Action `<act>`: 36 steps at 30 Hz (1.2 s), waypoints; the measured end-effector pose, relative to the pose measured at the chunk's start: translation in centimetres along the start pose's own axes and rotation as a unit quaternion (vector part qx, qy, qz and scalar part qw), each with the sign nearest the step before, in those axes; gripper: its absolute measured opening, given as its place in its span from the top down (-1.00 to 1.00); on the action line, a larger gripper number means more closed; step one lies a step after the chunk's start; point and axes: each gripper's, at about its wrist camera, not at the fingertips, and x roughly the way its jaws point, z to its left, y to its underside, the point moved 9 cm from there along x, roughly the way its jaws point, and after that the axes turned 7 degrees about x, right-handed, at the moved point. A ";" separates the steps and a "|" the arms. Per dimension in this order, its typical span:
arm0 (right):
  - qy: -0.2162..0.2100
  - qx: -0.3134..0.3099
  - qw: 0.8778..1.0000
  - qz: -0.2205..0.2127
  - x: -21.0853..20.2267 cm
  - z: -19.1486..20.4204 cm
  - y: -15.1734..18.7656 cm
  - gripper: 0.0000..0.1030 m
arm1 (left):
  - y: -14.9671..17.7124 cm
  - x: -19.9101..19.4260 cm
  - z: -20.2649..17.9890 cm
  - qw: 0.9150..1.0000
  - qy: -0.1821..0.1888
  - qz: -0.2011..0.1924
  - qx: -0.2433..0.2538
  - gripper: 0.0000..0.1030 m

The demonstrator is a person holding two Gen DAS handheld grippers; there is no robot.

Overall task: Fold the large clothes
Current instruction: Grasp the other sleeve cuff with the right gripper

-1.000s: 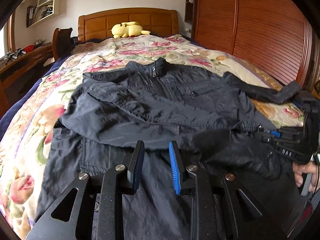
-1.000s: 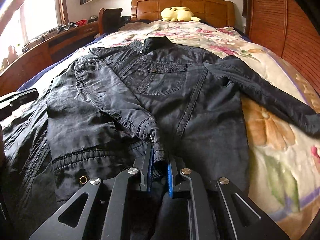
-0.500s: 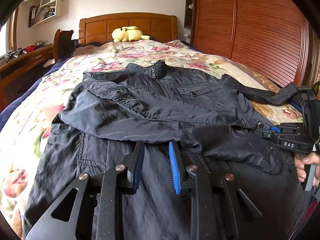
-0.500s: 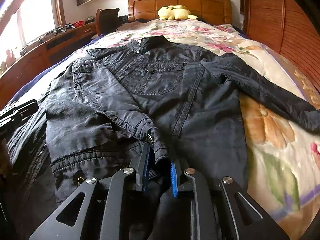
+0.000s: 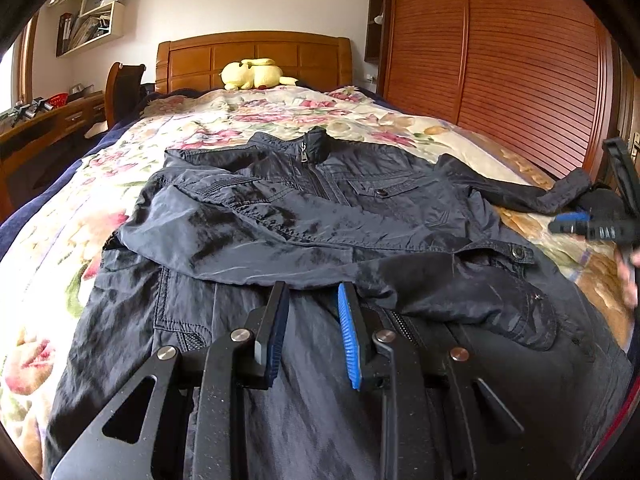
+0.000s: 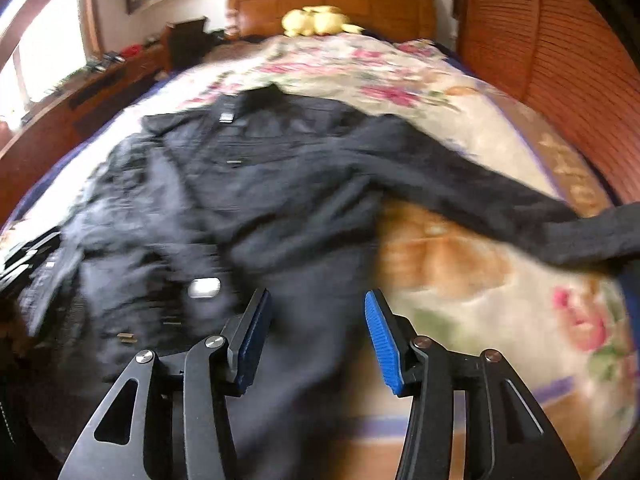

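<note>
A dark navy jacket (image 5: 320,208) lies front up on the flowered bed, collar toward the headboard. Its left sleeve (image 5: 280,248) is folded across the body, cuff (image 5: 516,252) resting at the right. Its right sleeve (image 6: 500,204) stretches out to the right over the bedspread. My left gripper (image 5: 312,300) is open and empty, low over the jacket's hem. My right gripper (image 6: 316,308) is open and empty above the jacket's lower right edge; its view is blurred. It also shows in the left wrist view (image 5: 592,224), next to the right sleeve's cuff.
The flowered bedspread (image 5: 280,116) covers the bed. A yellow plush toy (image 5: 256,74) lies by the wooden headboard (image 5: 252,56). A slatted wooden wardrobe (image 5: 500,60) stands along the right. A desk (image 5: 44,120) and a chair (image 5: 124,88) stand at the left.
My right gripper has opened and let go of the left sleeve's cuff, which now lies on the jacket. The right gripper has swung to the right. The left gripper has risen slightly.
</note>
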 end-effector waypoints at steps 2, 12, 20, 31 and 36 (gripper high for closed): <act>0.028 0.022 0.999 0.000 -0.3 -3.5 -1.5 0.00 | 0.0 0.0 0.0 1.000 0.000 0.001 0.001 0.49; 0.193 0.088 0.977 -0.026 -3.6 -20.1 -6.9 -0.22 | 0.1 0.2 -0.1 1.000 -0.001 0.006 0.003 0.49; 0.226 0.154 0.962 0.001 -2.7 -24.9 -7.1 -0.22 | 0.2 0.5 -0.2 1.000 0.001 0.009 0.003 0.49; 0.213 0.064 0.974 0.035 -0.3 -20.0 -7.8 0.62 | 0.2 0.5 -0.2 1.000 0.001 0.009 0.002 0.49; 0.180 0.013 0.984 0.004 -2.5 -13.5 -10.8 0.74 | 0.2 0.5 -0.2 1.000 0.001 0.008 0.003 0.49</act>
